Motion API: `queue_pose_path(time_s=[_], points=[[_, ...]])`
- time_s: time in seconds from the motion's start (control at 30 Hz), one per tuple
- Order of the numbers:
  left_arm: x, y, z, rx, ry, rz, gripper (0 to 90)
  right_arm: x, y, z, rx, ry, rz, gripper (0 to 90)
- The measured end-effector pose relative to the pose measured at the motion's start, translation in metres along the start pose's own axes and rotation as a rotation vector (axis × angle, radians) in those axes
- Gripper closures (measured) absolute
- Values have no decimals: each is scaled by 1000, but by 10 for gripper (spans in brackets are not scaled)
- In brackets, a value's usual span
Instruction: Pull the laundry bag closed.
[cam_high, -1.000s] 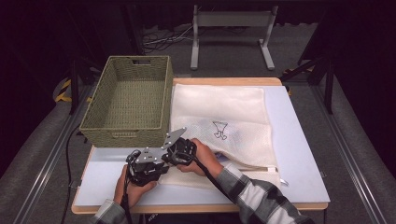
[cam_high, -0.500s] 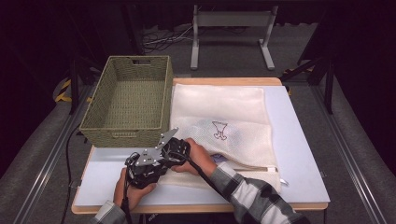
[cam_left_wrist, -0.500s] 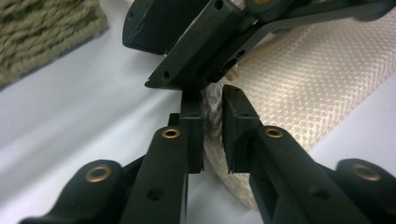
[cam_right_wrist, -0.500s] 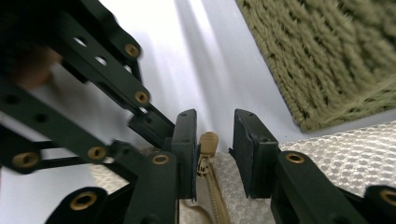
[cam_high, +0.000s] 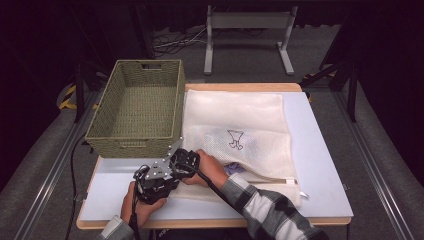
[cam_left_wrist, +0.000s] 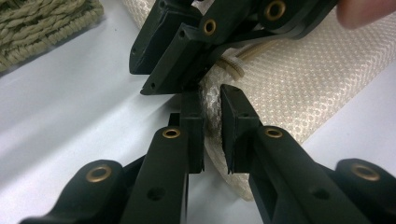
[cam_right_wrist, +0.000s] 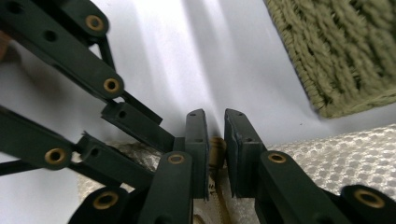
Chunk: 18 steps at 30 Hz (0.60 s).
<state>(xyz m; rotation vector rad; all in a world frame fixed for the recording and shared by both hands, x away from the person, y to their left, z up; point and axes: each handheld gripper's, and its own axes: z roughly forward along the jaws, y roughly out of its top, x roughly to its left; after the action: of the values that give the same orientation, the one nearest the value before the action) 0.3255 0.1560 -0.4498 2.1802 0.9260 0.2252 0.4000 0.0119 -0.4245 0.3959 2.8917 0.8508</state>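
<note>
The right gripper (cam_right_wrist: 215, 140) is coming close beside the left gripper (cam_left_wrist: 211, 116) at the near corner of the net bag (cam_high: 235, 130) lying on the bench (cam_high: 320, 150), and both are just closing their fingers narrow, the left pinching the net and the right nipping the bag's cord (cam_right_wrist: 215, 151), so the two are likely getting ready to work the bag open or shut.

Table (cam_high: 325, 165) bears basket (cam_high: 137, 107), mesh bag (cam_high: 240, 125).

Wicker basket (cam_high: 137, 107) blocks the far left; table (cam_high: 320, 150) right of mesh bag (cam_high: 240, 120) lies open.

The high view is looking forward and down over the whole bench (cam_high: 320, 165). Both gripper views are sitting very close, sharing the mesh laundry bag's (cam_left_wrist: 299, 88) corner and wicker basket (cam_right_wrist: 345, 51).
</note>
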Motion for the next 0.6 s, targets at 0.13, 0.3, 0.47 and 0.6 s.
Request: queue_pose_path(time_s=[0.13, 0.3, 0.47, 0.6], points=[[1, 0, -2, -13, -6, -3, 782, 2, -1, -6, -30, -13, -9, 808], [5, 0, -4, -38, -24, -22, 739, 4, -5, -16, -93, -28, -1, 813], [8, 2, -2, -33, -54, -34, 795, 6, -10, -23, -123, -47, -17, 815], [7, 3, 0, -23, -46, -28, 830, 6, -14, -27, -143, -47, -7, 815]])
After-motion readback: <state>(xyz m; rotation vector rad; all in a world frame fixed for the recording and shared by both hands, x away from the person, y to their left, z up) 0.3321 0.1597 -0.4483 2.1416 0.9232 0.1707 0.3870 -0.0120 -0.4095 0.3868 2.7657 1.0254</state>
